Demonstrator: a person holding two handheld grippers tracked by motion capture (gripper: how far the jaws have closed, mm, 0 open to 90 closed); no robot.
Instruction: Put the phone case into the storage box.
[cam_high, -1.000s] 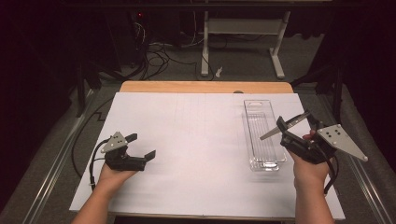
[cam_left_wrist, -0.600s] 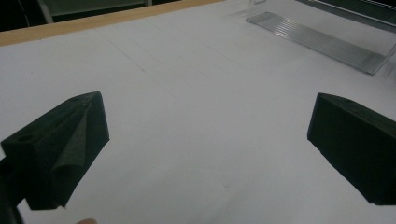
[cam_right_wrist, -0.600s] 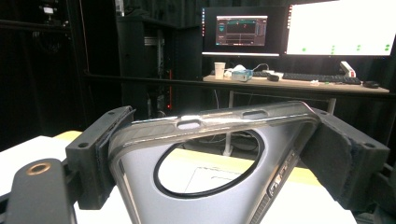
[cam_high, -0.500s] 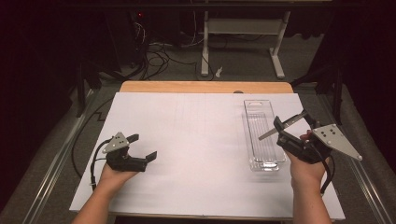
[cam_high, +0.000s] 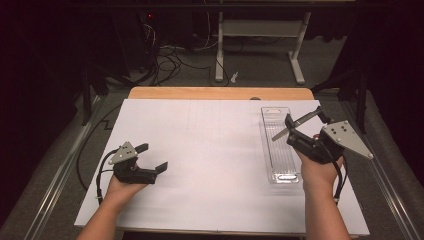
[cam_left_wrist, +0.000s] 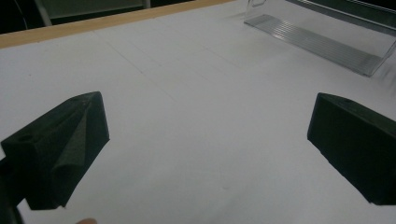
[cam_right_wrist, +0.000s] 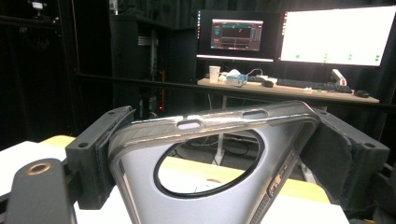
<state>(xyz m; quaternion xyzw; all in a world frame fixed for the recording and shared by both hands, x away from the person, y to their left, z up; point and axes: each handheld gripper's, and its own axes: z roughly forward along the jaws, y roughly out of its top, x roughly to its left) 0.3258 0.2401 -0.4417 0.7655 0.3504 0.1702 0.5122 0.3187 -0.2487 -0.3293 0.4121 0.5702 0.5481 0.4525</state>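
- Two grippers are held above one white-covered surface (cam_high: 210, 150), one in each of the person's hands.
- One phone case (cam_right_wrist: 210, 154), grey with a large round cut-out, sits clamped between the jaws of the right gripper (cam_high: 300, 127), held up over the right side of the surface; in the high view it shows as a thin grey strip (cam_high: 295, 125).
- One clear plastic package (cam_high: 278, 145), long and narrow, lies flat on the surface just beneath and beside the right gripper.
- The left gripper (cam_high: 150, 157) has its jaws spread wide with nothing between them, low over the left part of the surface, well apart from the package.
- Two lit monitors (cam_right_wrist: 336, 35) stand on a far desk in the right gripper view; any writing on them is probably too small to read.
- No brand or label can be read on the case or the package.
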